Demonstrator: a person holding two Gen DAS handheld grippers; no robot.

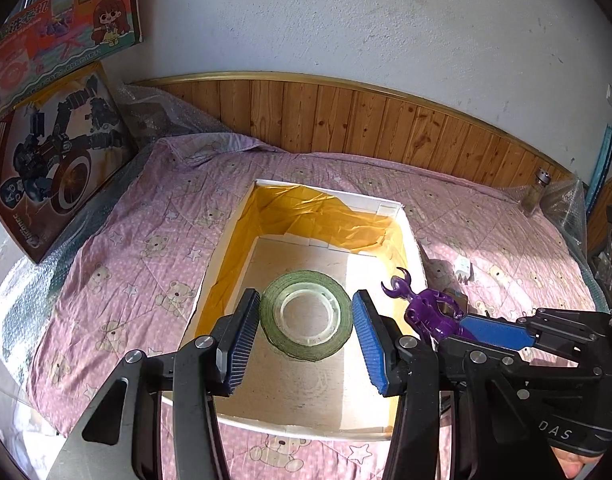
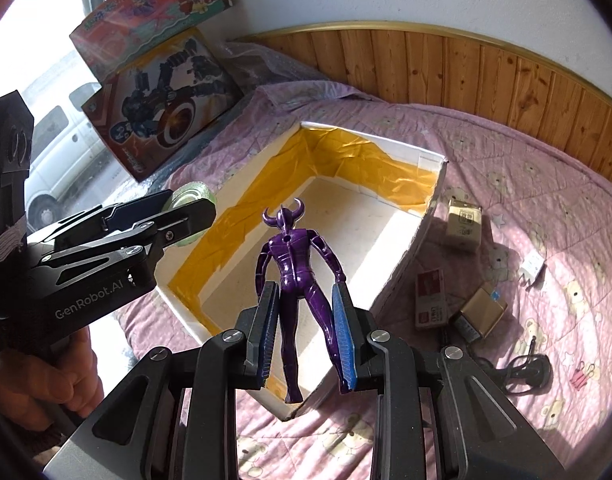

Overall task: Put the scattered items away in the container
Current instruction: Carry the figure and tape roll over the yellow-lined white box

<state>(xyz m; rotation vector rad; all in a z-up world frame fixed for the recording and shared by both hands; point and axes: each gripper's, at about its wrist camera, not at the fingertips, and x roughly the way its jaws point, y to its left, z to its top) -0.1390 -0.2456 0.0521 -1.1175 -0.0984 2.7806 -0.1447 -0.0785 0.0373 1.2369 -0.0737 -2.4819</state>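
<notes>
A white cardboard box [image 1: 410, 240] lined with yellow paper lies open on the pink bedspread. My left gripper [image 1: 306, 296] is shut on a green tape roll [image 1: 274, 332], held flat above the box floor. Seen from the right wrist, that left gripper [image 2: 186, 208] hovers over the box's left wall with the tape roll [image 2: 194, 194] in its jaws. My right gripper [image 2: 306, 287] is shut on a purple horned figure [image 2: 292, 256], gripped at the legs with its head pointing forward over the box [image 2: 427, 154]. From the left wrist, the figure [image 1: 423, 310] juts out past the right gripper's blue pad [image 1: 493, 330].
Right of the box lie a beige carton [image 2: 463, 226], a red-and-white packet [image 2: 429, 298], a gold charger [image 2: 483, 312], a white plug [image 2: 531, 268], a black cable [image 2: 521, 368] and a pink clip [image 2: 583, 374]. Toy boxes [image 2: 166, 112] lean at the back left. A glass jar [image 1: 535, 196] stands by the wooden panelling.
</notes>
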